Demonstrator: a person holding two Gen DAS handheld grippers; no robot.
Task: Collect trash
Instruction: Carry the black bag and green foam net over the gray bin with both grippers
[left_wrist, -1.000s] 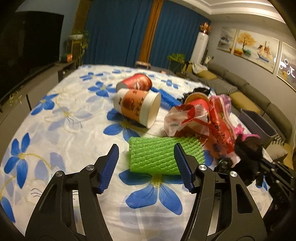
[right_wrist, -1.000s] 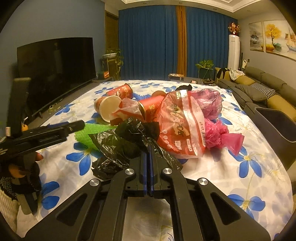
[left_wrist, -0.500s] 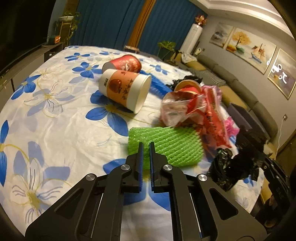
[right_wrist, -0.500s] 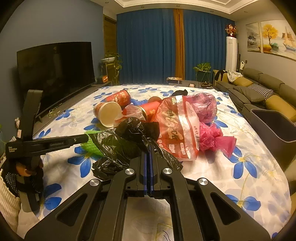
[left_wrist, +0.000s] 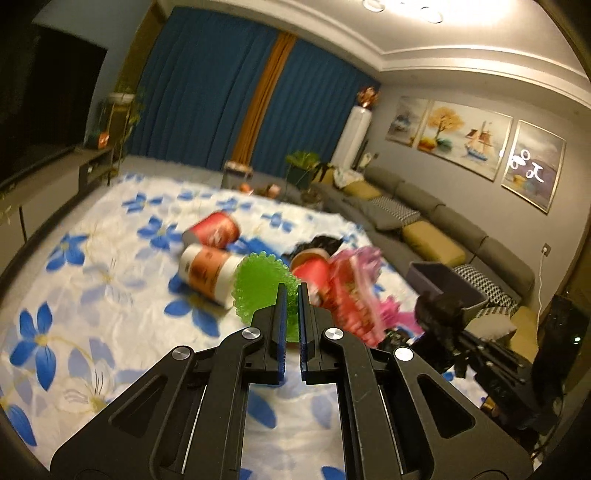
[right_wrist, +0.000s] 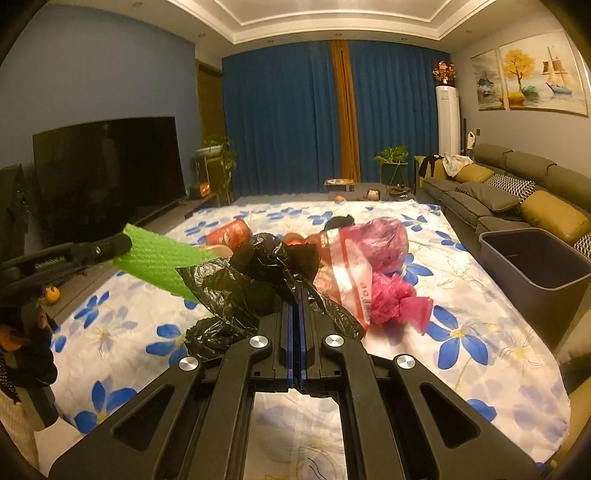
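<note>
Fingers (left_wrist: 279, 314) pinch green foam net (left_wrist: 258, 288); right fingers (right_wrist: 291, 317) clamp black bag (right_wrist: 255, 284).

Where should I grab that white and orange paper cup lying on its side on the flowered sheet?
Grip the paper cup across its open rim, one finger inside and one outside. It lies on its side with the mouth facing the camera side, partly hidden behind the green foam net, so come in low from the near side.
</note>
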